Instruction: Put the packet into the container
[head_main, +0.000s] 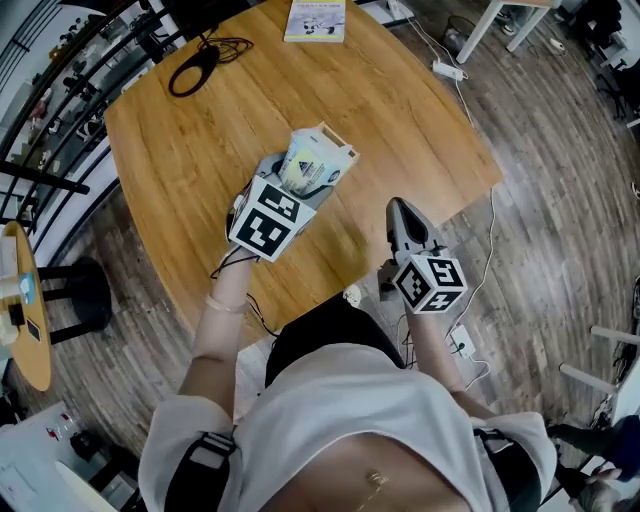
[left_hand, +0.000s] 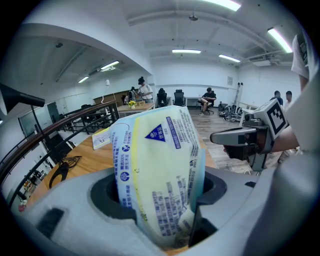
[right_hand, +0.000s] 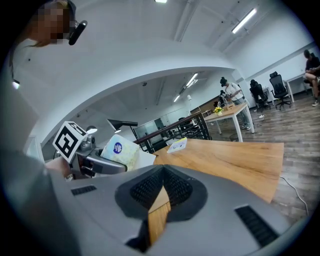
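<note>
Left gripper (left_hand: 161, 205) clamping packet (left_hand: 157, 155), pale yellow wrap, blue triangle logo, small blue print illegible, right gripper (right_hand: 161, 190) pressed together, empty

Pale yellow packet (left_hand: 160, 170), blue print; wood-grain table (head_main: 400, 110)

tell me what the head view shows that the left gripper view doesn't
Only the head view: the person's white shirt, a small round side table and a pale box by the packet. Only the left gripper view: ceiling lights and people at far desks. Both: the left tongs clamped on the packet, the right tongs, the wooden table, the booklet and the black cable.
</note>
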